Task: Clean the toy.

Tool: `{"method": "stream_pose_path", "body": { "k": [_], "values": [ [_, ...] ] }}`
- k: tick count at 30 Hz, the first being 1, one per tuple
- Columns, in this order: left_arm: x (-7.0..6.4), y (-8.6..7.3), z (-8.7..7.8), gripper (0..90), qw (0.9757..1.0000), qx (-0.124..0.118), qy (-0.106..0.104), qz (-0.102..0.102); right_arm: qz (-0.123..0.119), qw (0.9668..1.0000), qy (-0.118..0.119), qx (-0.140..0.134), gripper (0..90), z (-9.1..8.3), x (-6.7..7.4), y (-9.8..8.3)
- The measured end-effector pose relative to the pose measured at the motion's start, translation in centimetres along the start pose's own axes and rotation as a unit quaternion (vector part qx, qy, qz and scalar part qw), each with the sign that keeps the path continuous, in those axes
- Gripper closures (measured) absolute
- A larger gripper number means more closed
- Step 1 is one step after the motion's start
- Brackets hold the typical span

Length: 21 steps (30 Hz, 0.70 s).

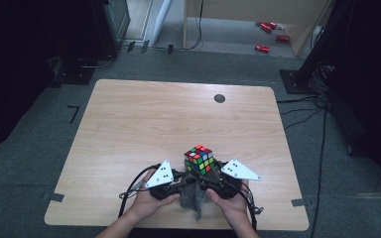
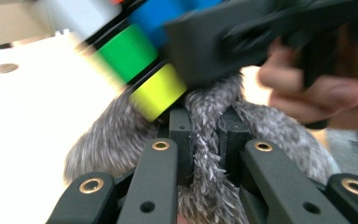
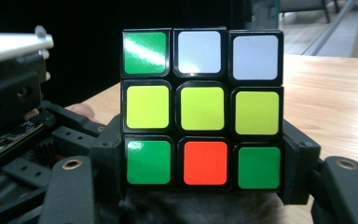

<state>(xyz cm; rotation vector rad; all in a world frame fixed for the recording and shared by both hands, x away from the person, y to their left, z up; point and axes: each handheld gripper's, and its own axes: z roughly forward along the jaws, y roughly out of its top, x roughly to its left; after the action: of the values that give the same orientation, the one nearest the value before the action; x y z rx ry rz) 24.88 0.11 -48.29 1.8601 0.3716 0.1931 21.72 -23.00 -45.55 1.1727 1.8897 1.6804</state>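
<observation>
Pale wooden bench (image 1: 129, 129), rounded corners, standing on grey carpet; one small dark round disc (image 1: 220, 98) set near its far edge. Item: colour puzzle cube (image 1: 199, 158), near the bench's front edge, between the two claws. Right claw (image 3: 205, 186) is clamped on the cube's lower sides, the face toward its camera showing green, white, yellow and orange squares. Item: grey fuzzy cloth (image 2: 205, 154), lying under and just behind the cube. Left claw (image 2: 205, 140) is clenched on a fold of this cloth, its jaws nearly together. Hands (image 1: 151, 201) hold both tools from the near edge.
</observation>
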Motion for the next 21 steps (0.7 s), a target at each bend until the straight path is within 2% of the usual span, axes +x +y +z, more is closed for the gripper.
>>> {"method": "stream_pose_path", "body": {
  "k": [2, 6, 8, 13, 17, 21],
  "values": [
    [0.4, -0.2, -0.1, 77.7, 0.9998, 0.013, 0.014, 0.005, 0.008, 0.9999, -0.004, -0.006, 34.2, -0.3, -0.4, 0.2],
    [0.8, -0.4, 0.0, 58.7, 0.9985, 0.05, 0.016, 0.017, 0.01, 0.9998, -0.016, -0.011, 34.2, -0.8, -0.9, 0.4],
    [1.1, -0.4, -0.1, 49.1, 0.9979, 0.058, 0.026, 0.016, 0.009, 0.9997, -0.019, -0.01, 34.2, -1.0, -1.1, 0.5],
    [2.9, -0.2, -1.4, 30.7, 0.9969, 0.06, 0.051, -0.006, 0.009, 0.9996, -0.023, -0.013, 34.2, -1.2, -1.2, 0.7],
    [4.3, -0.3, -2.8, 18.6, 0.9969, 0.05, 0.055, -0.027, 0.007, 0.9996, -0.024, -0.017, 34.2, -1.3, -1.2, 0.8],
    [4.5, 0.0, -3.6, 14.7, 0.9973, 0.025, 0.069, -0.007, 0.009, 0.9996, -0.02, -0.019, 34.2, -1.3, -1.1, 1.0]
  ]
}}
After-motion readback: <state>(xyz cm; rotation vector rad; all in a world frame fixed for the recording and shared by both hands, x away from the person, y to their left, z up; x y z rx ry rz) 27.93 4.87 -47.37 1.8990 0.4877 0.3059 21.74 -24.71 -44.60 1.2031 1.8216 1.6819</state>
